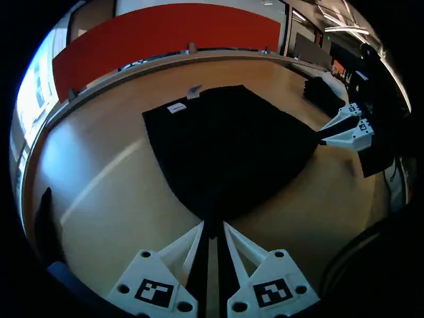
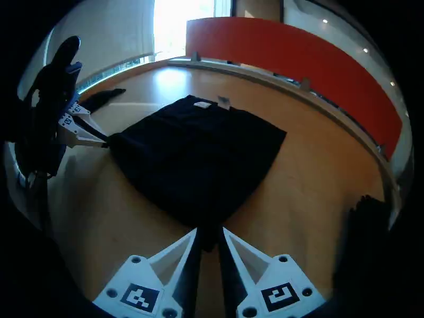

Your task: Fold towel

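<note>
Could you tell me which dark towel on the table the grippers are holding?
The spread towel mid-table, pinched at two corners; the dark pile lies apart, untouched.

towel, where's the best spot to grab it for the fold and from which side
Grip the two corners of the edge opposite the white tag. The towel lies flat on the table, so come in low along the wood and pinch the thin corner tip. The left hand-held gripper and right hand-held gripper are each shut on one.
</note>
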